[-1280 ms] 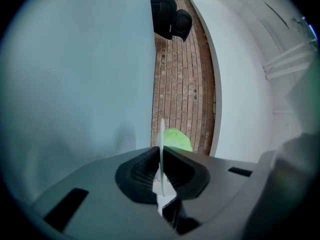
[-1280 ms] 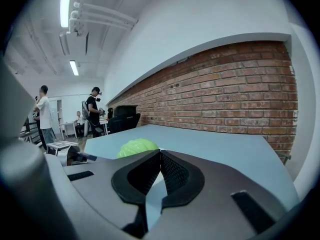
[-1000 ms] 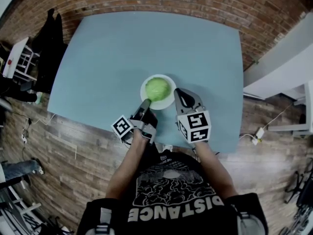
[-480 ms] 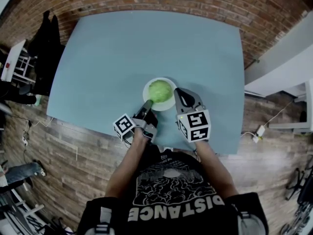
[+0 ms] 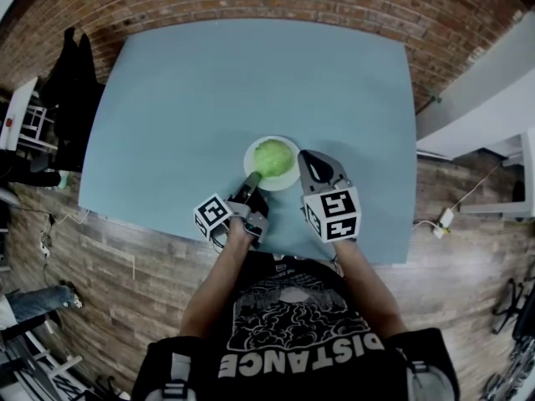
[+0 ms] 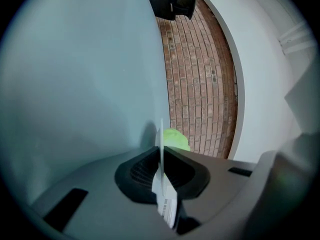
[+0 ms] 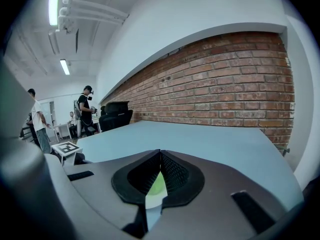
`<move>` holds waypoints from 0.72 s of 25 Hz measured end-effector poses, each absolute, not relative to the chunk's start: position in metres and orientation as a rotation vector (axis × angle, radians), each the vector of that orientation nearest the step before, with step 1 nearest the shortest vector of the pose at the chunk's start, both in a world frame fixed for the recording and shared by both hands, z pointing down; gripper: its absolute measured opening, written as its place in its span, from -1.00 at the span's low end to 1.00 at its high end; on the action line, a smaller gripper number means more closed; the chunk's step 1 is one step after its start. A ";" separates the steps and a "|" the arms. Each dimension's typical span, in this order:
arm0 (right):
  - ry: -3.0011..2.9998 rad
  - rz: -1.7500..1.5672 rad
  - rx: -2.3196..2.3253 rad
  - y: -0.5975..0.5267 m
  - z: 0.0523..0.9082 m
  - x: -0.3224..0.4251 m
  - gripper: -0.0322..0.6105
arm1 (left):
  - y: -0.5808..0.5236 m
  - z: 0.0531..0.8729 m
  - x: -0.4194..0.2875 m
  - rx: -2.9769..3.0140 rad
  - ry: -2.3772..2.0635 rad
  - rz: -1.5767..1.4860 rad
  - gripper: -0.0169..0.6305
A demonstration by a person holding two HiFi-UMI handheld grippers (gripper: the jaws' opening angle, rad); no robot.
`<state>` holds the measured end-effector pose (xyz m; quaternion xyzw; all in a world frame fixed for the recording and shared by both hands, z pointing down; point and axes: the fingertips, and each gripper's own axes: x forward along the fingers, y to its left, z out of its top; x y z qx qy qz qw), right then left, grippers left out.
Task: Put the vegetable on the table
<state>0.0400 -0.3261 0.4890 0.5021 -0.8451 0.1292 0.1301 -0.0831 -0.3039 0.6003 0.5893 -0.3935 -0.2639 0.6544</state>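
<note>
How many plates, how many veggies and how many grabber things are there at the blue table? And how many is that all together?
Plate: 1
Vegetable: 1
Grippers: 2, the left gripper and the right gripper
Total: 4
</note>
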 end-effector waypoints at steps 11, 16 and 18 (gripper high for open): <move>-2.448 0.403 1.456 -0.332 0.497 0.039 -0.87 | -0.311 0.608 -0.082 1.322 -0.897 -0.559 -0.88; -2.447 0.410 1.441 -0.332 0.500 0.036 -0.87 | -0.312 0.611 -0.083 1.297 -0.915 -0.545 -0.88; -2.447 0.413 1.435 -0.333 0.501 0.034 -0.87 | -0.314 0.613 -0.085 1.295 -0.921 -0.543 -0.88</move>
